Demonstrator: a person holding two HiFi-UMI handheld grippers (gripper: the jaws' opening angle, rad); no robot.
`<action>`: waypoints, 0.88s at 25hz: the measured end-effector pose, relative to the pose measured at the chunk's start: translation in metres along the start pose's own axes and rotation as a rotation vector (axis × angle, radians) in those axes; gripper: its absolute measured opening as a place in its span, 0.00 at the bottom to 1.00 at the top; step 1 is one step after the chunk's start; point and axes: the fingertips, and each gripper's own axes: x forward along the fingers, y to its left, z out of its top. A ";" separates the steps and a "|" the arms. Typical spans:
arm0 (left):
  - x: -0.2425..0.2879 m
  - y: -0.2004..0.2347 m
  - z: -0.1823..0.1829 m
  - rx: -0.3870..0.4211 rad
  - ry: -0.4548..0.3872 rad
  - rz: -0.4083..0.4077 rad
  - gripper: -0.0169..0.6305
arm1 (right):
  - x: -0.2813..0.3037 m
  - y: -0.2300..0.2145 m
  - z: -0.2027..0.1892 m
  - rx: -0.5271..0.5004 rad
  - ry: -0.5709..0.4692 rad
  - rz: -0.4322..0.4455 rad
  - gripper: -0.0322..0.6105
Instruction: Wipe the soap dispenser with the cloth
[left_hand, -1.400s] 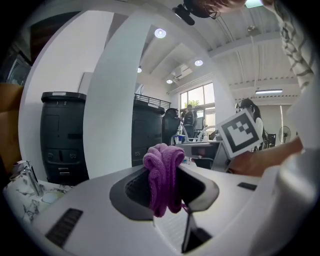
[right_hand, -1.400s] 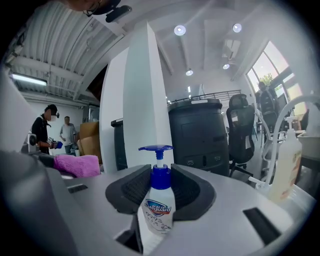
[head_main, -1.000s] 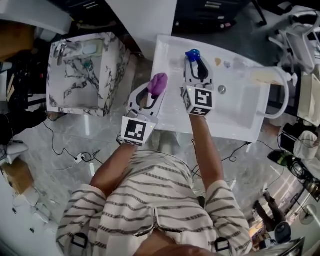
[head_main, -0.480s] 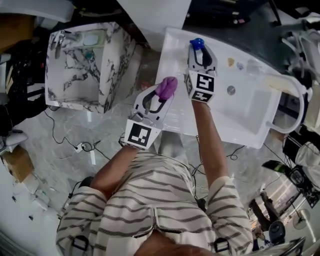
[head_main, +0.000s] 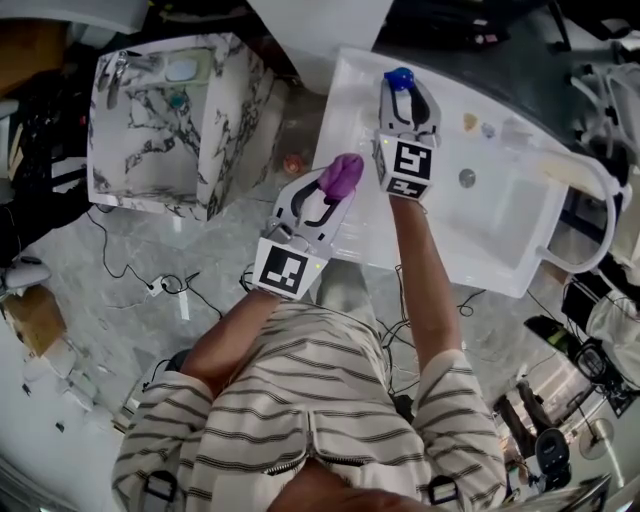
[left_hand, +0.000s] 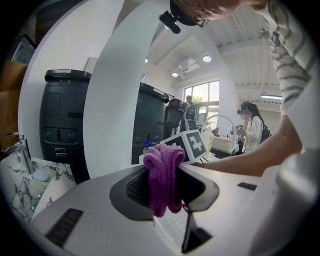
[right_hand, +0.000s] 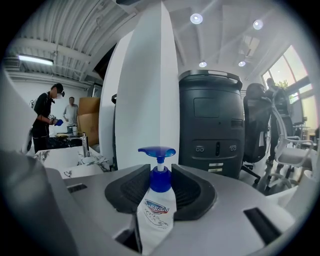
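In the head view my right gripper (head_main: 403, 100) is over the left end of the white sink (head_main: 500, 235), shut on the soap dispenser (head_main: 399, 80). The right gripper view shows the clear bottle with its blue pump (right_hand: 156, 212) upright between the pads of the right gripper (right_hand: 159, 190). The jaws have just been opening slightly, with the bottle still between them. My left gripper (head_main: 335, 190) is just left of it, near the sink's front corner. It is shut on a bunched purple cloth (head_main: 340, 175). In the left gripper view the cloth (left_hand: 163, 175) hangs over the jaws of the left gripper (left_hand: 165, 187).
A marble-patterned cabinet (head_main: 165, 130) with a tap stands left of the sink. The sink's curved faucet (head_main: 590, 200) arches over its right end, and the drain (head_main: 467, 178) lies mid-basin. Small items (head_main: 470, 122) sit on the far rim. Cables (head_main: 170, 300) trail on the floor.
Both grippers have sunk a little toward the sink's left end, the right one more. The cloth and the dispenser stay in their grips.
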 end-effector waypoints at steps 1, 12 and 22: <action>0.000 0.000 0.001 -0.002 -0.004 0.002 0.22 | -0.001 0.000 -0.001 0.003 0.004 -0.002 0.28; -0.005 -0.003 0.012 -0.002 -0.021 0.012 0.22 | -0.011 0.005 -0.004 0.046 0.038 0.021 0.44; -0.028 -0.011 0.039 0.011 -0.054 0.047 0.22 | -0.070 0.002 0.038 0.102 -0.016 0.025 0.38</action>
